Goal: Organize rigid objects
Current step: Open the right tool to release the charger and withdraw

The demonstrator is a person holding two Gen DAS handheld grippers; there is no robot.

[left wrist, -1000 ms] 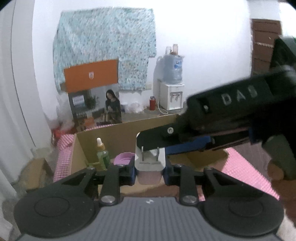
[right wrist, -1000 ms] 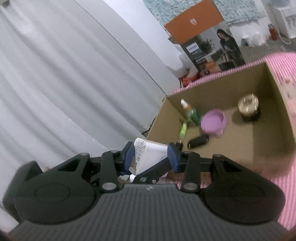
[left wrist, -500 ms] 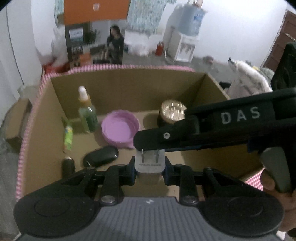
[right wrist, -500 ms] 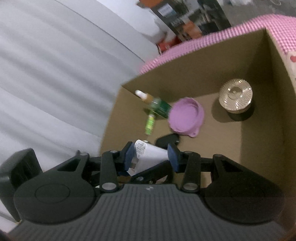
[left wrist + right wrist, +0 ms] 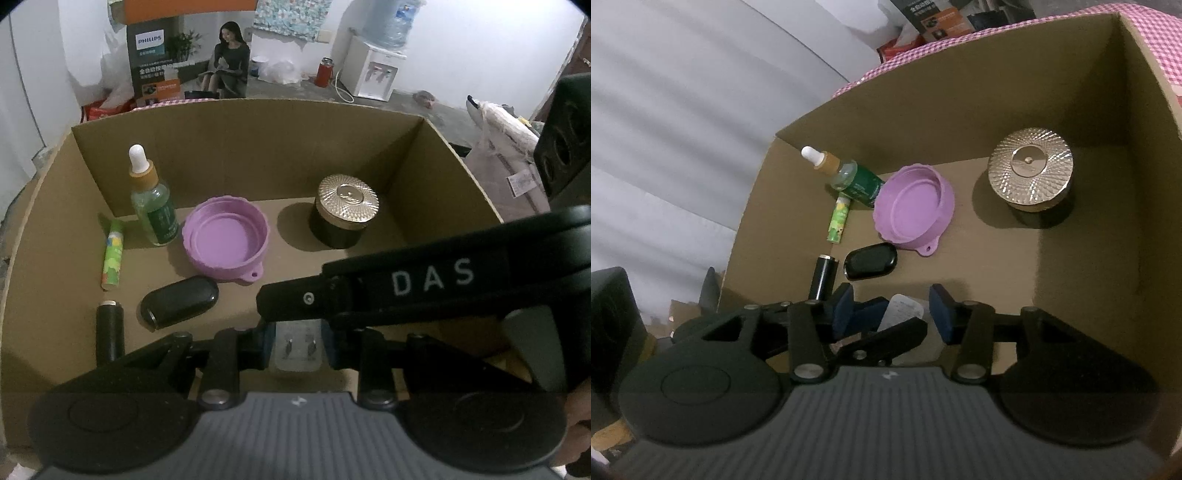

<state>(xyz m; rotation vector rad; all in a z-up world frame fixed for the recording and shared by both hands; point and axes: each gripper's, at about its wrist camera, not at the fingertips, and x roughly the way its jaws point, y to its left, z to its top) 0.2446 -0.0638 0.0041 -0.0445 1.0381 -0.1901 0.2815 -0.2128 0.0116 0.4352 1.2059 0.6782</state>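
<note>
Both of our hand-held grippers are hovering over the near edge of the cardboard box (image 5: 236,122), pointing down into it. Our left hand-held gripper (image 5: 297,345) has its pads clamped tight on the white plug adapter (image 5: 297,350), prongs facing up toward the camera, so the adapter sits just inside the box's near wall. Our right hand-held gripper (image 5: 888,314) reaches in from the side and crosses right over the left one; its pads are spread wide apart with the adapter (image 5: 901,314) sitting loose between them, not pinched.

Inside the box, starting at the far left corner: an upright dropper bottle (image 5: 151,201), a small green tube (image 5: 112,258) lying flat beside it, and a purple lid (image 5: 225,240) touching the bottle. Nearer to us from the lid are a black oval case (image 5: 179,301) and a black cylinder (image 5: 109,328). The gold-lidded jar (image 5: 345,216) stands well apart, toward the box's right wall.
</note>
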